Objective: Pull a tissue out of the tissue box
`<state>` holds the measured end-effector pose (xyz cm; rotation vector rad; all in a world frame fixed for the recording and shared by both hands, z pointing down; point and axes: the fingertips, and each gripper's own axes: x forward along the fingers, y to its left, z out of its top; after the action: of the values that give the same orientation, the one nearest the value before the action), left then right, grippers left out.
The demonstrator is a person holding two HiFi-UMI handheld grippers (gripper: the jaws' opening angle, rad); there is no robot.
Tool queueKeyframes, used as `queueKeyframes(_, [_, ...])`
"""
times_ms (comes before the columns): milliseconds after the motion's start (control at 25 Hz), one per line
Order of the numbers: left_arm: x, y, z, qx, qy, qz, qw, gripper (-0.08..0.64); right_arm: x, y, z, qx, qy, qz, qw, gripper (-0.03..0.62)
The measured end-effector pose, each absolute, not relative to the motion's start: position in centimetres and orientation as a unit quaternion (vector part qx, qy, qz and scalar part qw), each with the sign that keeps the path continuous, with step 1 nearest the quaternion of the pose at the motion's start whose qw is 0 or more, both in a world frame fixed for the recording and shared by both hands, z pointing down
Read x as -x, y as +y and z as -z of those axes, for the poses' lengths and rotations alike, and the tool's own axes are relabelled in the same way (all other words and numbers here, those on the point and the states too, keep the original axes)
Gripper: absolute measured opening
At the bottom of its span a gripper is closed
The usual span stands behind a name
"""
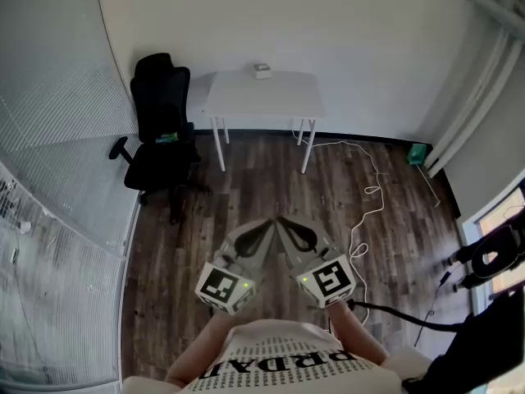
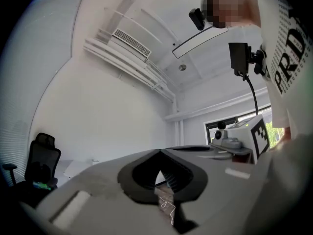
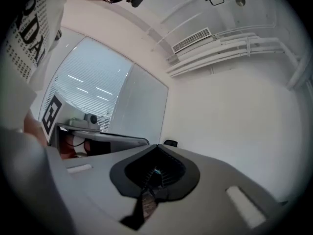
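The tissue box (image 1: 262,71) is a small pale box at the back of a white table (image 1: 264,97) against the far wall, well away from both grippers. My left gripper (image 1: 267,222) and right gripper (image 1: 283,221) are held close to my body above the wooden floor, their tips almost meeting. In the left gripper view the left gripper (image 2: 160,151) has its jaws closed tip to tip with nothing between them. In the right gripper view the right gripper (image 3: 157,145) is likewise shut and empty.
A black office chair (image 1: 160,134) stands left of the table. A white cable (image 1: 369,195) snakes over the floor on the right, past a green object (image 1: 417,153). Black equipment (image 1: 492,257) stands at the right edge; a glass wall with blinds runs along the left.
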<state>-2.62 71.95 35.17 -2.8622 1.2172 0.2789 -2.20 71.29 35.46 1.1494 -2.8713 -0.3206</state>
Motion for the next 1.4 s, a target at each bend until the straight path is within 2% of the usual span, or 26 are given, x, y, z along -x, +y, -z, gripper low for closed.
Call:
queueKeyframes(880, [6.6, 74.6, -36.6, 0.924, 0.373, -0.081, 0.004, -0.009, 6.2, 74.0, -36.8, -0.39, -0.914, 0.105, 0.037, 0.005])
queueKeyframes(1400, [4.5, 68.8, -36.5, 0.918, 0.388, -0.083, 0.016, -0.009, 4.1, 68.2, -36.9, -0.372, -0.922, 0.105, 0.029, -0.002])
